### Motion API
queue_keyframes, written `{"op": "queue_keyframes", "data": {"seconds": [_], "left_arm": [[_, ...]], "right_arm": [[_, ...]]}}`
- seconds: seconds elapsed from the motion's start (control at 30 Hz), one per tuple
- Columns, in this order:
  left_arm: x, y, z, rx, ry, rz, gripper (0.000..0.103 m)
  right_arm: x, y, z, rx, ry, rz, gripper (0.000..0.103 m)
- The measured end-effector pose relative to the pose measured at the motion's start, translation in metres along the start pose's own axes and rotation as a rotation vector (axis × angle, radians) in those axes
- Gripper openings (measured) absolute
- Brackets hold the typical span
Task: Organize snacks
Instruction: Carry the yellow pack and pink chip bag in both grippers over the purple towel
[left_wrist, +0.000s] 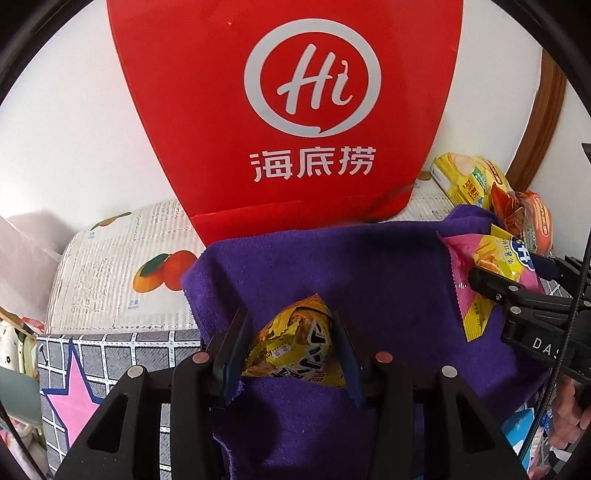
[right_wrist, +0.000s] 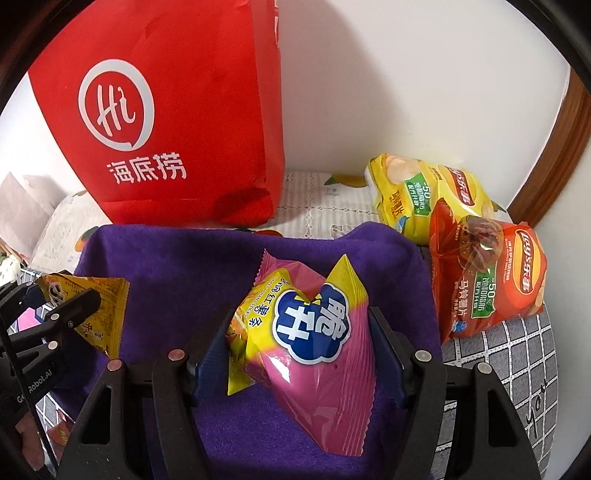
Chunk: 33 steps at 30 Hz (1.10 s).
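Snacks were both gripped already, yellow packet (left_wrist: 295, 343) in left fingers (left_wrist: 236, 347), pink packet (right_wrist: 306, 332) in right fingers (right_wrist: 214, 354), red bag (right_wrist: 166, 110) right behind

surface: fruit-print cloth (right_wrist: 306, 218) | on it: purple towel (right_wrist: 177, 258), red bag (right_wrist: 192, 110), chip bags (right_wrist: 413, 192)

Light: we see both views bright and even, daylight-like, on the white wall (left_wrist: 110, 110).
Shadows: we find only soft ones beneath the red bag (right_wrist: 166, 110).
Glare: we note mild sheen on the pink snack packet (right_wrist: 325, 369).
Distortion: we see straight edges bow, with black corners.
Focus: we read printed text sharply.
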<state>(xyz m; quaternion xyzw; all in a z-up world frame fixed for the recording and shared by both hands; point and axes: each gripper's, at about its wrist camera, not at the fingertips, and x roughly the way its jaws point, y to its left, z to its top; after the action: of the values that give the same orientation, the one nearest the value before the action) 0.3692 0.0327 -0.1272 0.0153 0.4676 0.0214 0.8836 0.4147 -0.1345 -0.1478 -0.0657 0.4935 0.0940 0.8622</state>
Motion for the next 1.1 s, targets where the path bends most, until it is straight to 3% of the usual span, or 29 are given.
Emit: {"op": "queue_keyframes", "data": {"seconds": [1.1], "left_arm": [[0.0073,0.0001,-0.0011,-0.01,0.051,-0.023,0.043]], "right_arm": [[0.0,0.0039,0.002,-0.016,0.065,0.008,0.073]]}}
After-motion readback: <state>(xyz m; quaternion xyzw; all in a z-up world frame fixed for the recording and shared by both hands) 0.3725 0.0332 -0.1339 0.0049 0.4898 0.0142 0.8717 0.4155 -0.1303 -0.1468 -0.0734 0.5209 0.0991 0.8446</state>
